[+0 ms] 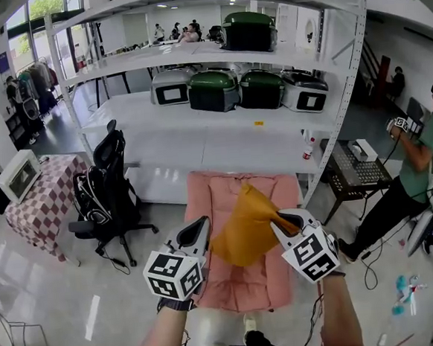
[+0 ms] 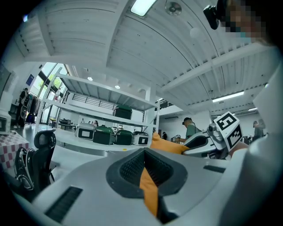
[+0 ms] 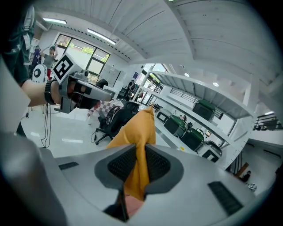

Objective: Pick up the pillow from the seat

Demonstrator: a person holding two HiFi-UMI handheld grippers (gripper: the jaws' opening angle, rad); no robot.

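Observation:
An orange pillow [image 1: 248,226] hangs in the air above a pink cushioned seat [image 1: 233,197], stretched between my two grippers. My left gripper [image 1: 203,233] is shut on the pillow's left edge, and the orange fabric [image 2: 149,187] shows pinched between its jaws in the left gripper view. My right gripper [image 1: 279,225] is shut on the right corner of the pillow [image 3: 139,154], whose fabric rises from between the jaws in the right gripper view. Each gripper shows in the other's view: the right gripper [image 2: 208,143] and the left gripper [image 3: 84,90].
White metal shelving [image 1: 220,123] with green and grey boxes [image 1: 214,90] stands right behind the seat. A black office chair [image 1: 106,192] and a checkered table [image 1: 43,201] are at the left. A person [image 1: 417,167] stands at the right by a small rack [image 1: 354,169].

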